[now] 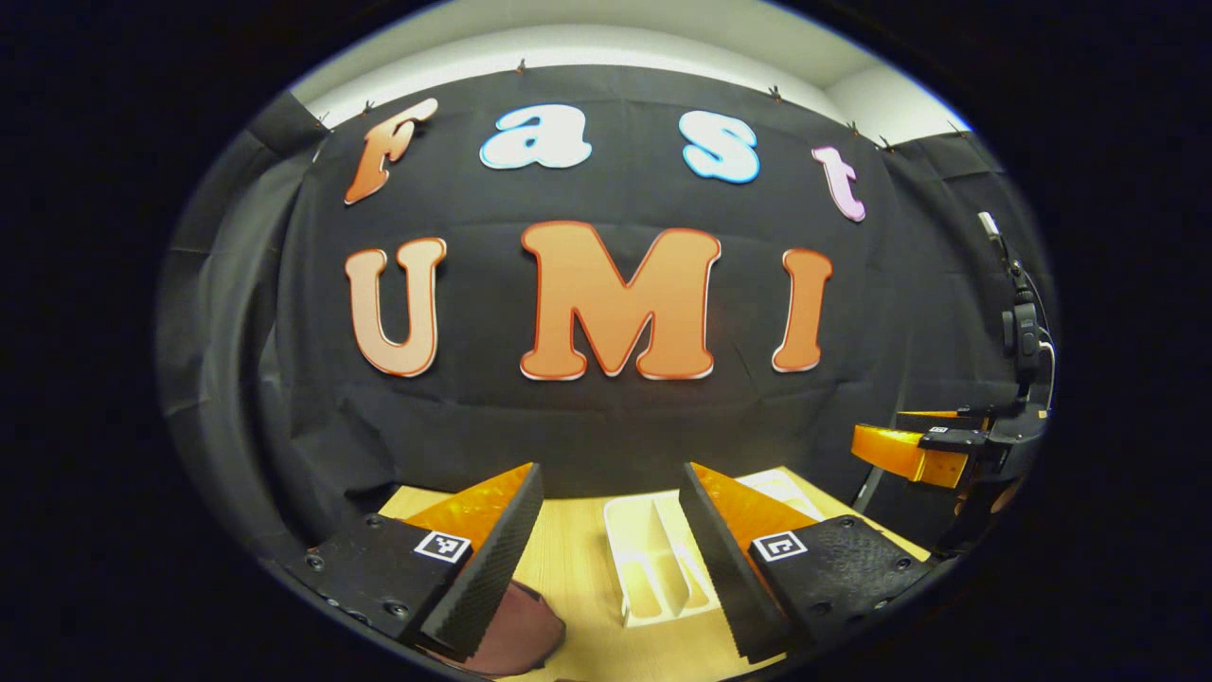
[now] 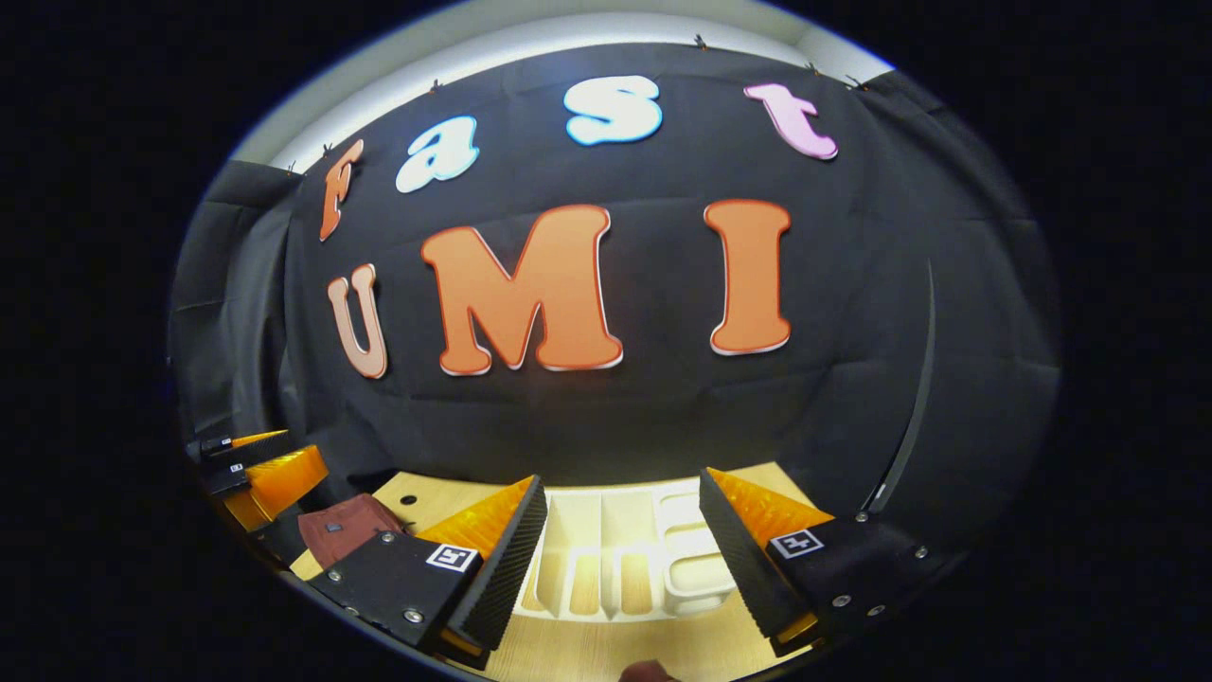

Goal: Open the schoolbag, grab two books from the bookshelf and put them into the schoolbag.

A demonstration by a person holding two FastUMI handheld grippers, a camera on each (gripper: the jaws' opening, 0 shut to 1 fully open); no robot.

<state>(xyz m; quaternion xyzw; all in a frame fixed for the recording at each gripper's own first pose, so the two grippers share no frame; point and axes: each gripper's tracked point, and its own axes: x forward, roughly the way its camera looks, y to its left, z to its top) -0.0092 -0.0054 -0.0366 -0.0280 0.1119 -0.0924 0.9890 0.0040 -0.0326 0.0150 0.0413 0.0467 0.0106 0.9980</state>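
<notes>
Left tool (image 1: 611, 559) held above the desk (image 1: 578, 568), fingers spread wide apart, nothing between them; released. Seen between its fingers in the left gripper view: a white bookshelf (image 1: 653, 568), a slotted rack with upright dividers, standing on the pale wooden desk near the black cloth wall (image 1: 606, 417). No books can be made out in its slots from here. A dark reddish schoolbag (image 1: 516, 635) lies at the lower left, partly under the left finger (only a rounded edge of it is visible, so open or closed cannot be told). Far right of that view: the right tool (image 1: 914, 453), in the air beside the desk's edge, with cabling rising above it. Right tool (image 2: 620, 559) in its own view likewise has fingers set wide apart and grips nothing; released. The bookshelf (image 2: 625, 559) sits directly ahead between its fingers, dividers upright, a lower tray part toward the right. The schoolbag (image 2: 341, 530) shows at lower left on the desk (image 2: 445, 497), left of the bookshelf and apart from it. The left tool (image 2: 270, 474) hangs at the far left edge, just above the schoolbag.
</notes>
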